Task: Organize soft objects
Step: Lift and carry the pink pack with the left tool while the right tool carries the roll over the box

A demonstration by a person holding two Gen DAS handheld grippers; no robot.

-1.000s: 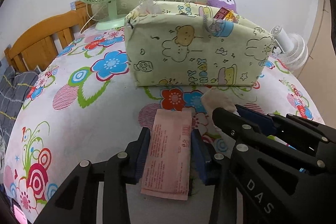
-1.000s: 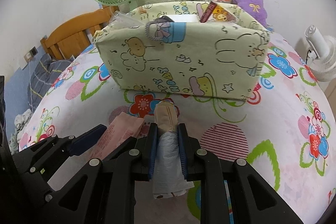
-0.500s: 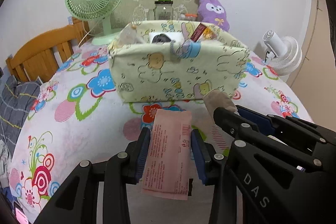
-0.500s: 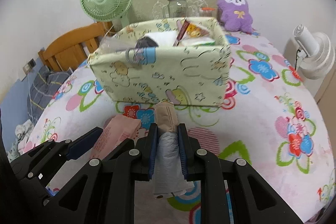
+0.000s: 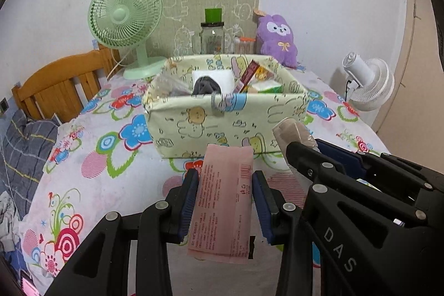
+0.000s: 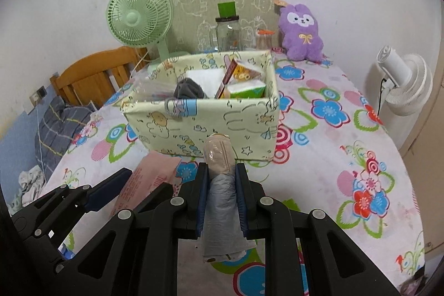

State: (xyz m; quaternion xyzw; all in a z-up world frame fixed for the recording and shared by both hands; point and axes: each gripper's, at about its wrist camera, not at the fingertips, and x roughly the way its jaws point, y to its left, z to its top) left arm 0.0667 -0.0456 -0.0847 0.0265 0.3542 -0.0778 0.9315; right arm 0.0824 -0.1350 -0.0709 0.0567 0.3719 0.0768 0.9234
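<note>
Right now the left gripper pinches a flat pink packet by its edges, and the right gripper is clamped tight on a grey-and-tan roll, both held above the flowered tablecloth. Farther off, the fabric bin already looks crowded. Either soft piece could slump or slip free, or catch the bin's floppy rim and drop outside.

A: What sits ahead of the jaws?
B: The bin, on the counter. A packet lies between the left jaws, a roll between the right jaws.
A: Behind the bin?
B: A fan to the left, a jar in the middle, a plush to the right.
A: And inside?
B: A cloth and a box.
</note>
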